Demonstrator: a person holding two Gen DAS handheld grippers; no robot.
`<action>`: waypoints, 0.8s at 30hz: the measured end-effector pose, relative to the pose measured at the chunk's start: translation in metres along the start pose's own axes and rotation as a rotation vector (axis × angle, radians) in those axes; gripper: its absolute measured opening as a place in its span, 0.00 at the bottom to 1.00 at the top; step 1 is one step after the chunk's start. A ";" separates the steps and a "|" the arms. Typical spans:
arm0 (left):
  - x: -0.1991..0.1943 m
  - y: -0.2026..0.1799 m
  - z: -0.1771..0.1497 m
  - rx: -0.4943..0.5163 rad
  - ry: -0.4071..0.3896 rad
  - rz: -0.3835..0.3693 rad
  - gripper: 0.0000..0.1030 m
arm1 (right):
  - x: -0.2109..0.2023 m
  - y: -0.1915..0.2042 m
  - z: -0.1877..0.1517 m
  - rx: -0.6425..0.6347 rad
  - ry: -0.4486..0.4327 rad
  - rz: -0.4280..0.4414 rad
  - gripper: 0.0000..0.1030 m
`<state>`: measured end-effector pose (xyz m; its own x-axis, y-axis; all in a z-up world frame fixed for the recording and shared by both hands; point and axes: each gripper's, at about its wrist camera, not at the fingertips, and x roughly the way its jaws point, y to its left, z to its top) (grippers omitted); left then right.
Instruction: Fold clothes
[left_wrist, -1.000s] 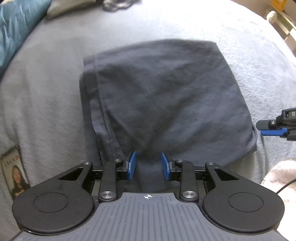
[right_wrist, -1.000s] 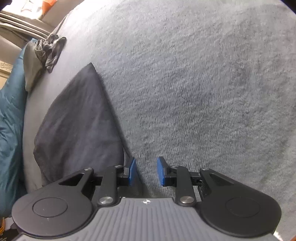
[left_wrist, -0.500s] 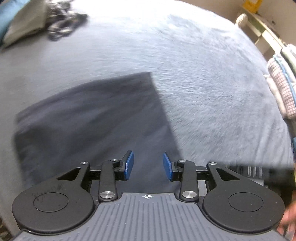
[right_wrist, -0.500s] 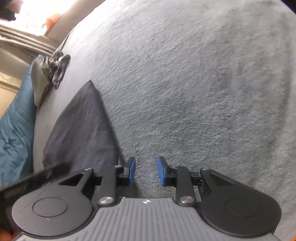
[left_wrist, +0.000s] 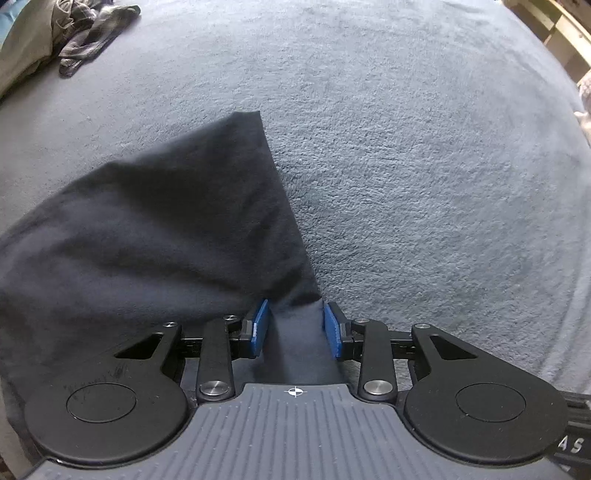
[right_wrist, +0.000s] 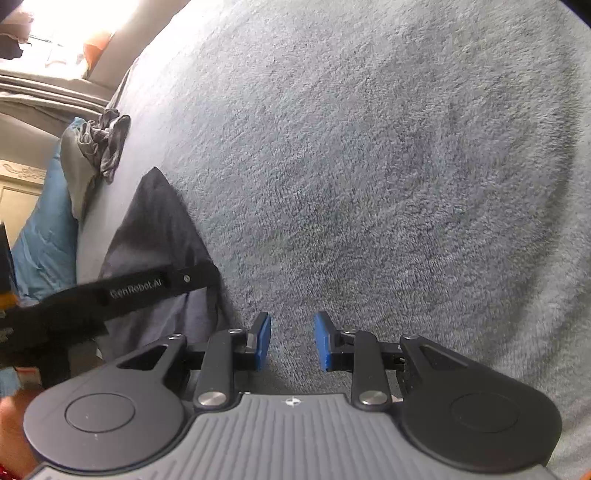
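Left wrist view: the left gripper (left_wrist: 295, 325) fills the bottom of the frame and points steeply down at a bed covered by a grey fleece blanket (left_wrist: 424, 166). Its two blue pads (left_wrist: 258, 326) stand a little apart, having just drawn slightly closer. A corner of the folded dark garment (left_wrist: 155, 229) runs down between them. Whether the pads press on the cloth cannot be told. The garment spreads from that corner up and to the left, filling the lower left of the frame, and its right edge runs as a straight diagonal up to a point near the centre. A crumpled pile of clothes (left_wrist: 92, 33) lies in the upper left corner.

Right wrist view: the right gripper (right_wrist: 291, 341) sits at the bottom centre, tilted down at the blanket (right_wrist: 388, 166). Its jaws are parted with only bare blanket between them. The dark garment (right_wrist: 159, 221) lies just left of the left pad as a narrow wedge reaching toward the centre left of the frame. The black body of the left gripper (right_wrist: 122, 291) crosses over it from the left edge. The crumpled pile of clothes (right_wrist: 107, 144) and a blue cushion (right_wrist: 44, 236) lie along the left edge.
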<state>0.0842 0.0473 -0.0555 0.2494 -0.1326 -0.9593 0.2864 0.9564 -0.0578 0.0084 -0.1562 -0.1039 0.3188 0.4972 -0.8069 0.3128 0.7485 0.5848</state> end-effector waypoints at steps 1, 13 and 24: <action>0.000 0.002 -0.001 -0.001 -0.004 -0.005 0.27 | 0.001 -0.001 0.001 -0.001 0.004 0.008 0.28; -0.006 0.066 -0.016 -0.250 -0.068 -0.226 0.03 | 0.014 -0.002 0.011 0.045 0.068 0.108 0.28; -0.036 0.089 -0.032 -0.302 -0.186 -0.361 0.02 | 0.045 0.019 0.025 0.107 0.119 0.193 0.28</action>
<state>0.0708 0.1459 -0.0353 0.3522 -0.4866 -0.7995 0.1110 0.8699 -0.4805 0.0507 -0.1308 -0.1272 0.2759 0.6797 -0.6796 0.3514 0.5868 0.7295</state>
